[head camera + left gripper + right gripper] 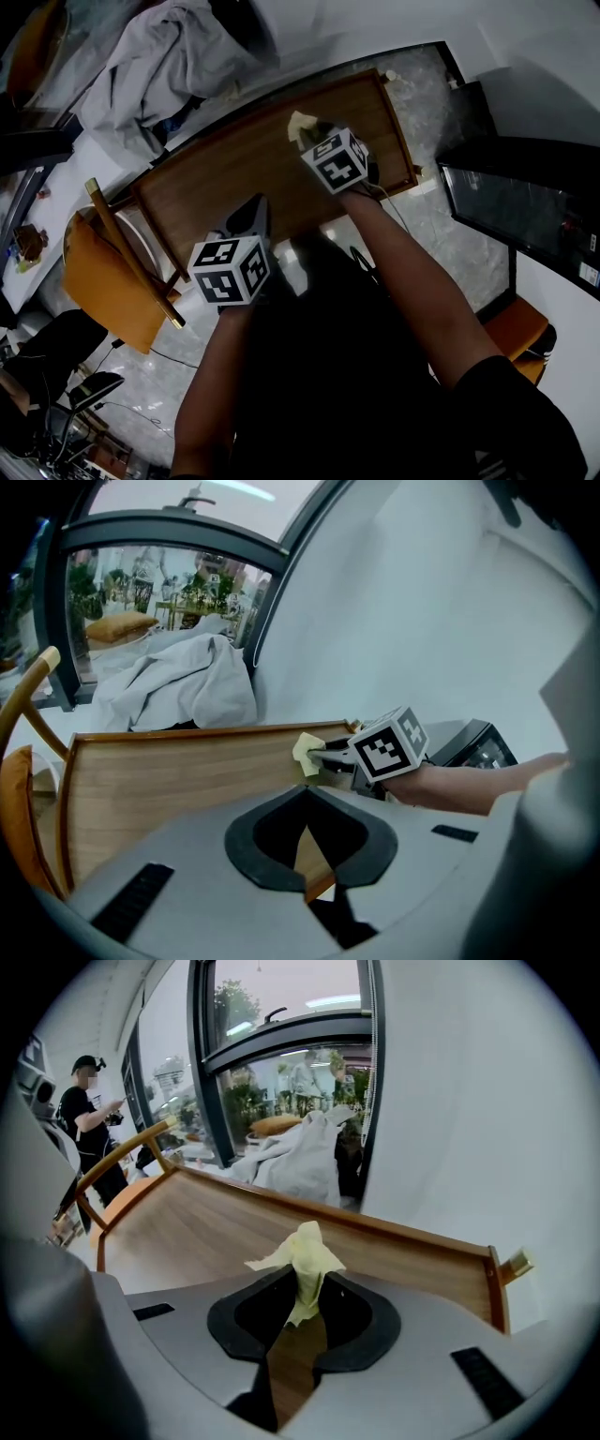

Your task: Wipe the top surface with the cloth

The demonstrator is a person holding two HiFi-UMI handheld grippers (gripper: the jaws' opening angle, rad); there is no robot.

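Bunching from the right gripper [298, 1321] — crumpled pale-yellow cloth [305, 1252].

Setting: indoor room, probably an office or shared studio space; the views are too distorted to be certain.

Evidence:
- wooden worktop [225, 178] with a raised rim
- wooden chair [108, 281] with an orange cushion
- polished stone-pattern floor [441, 122]
- dark screen [525, 211] at the right
- tall dark-framed window [281, 1054] with greenery outside
- heaped grey fabric [159, 56]
- person [94, 1119] standing beyond the chair
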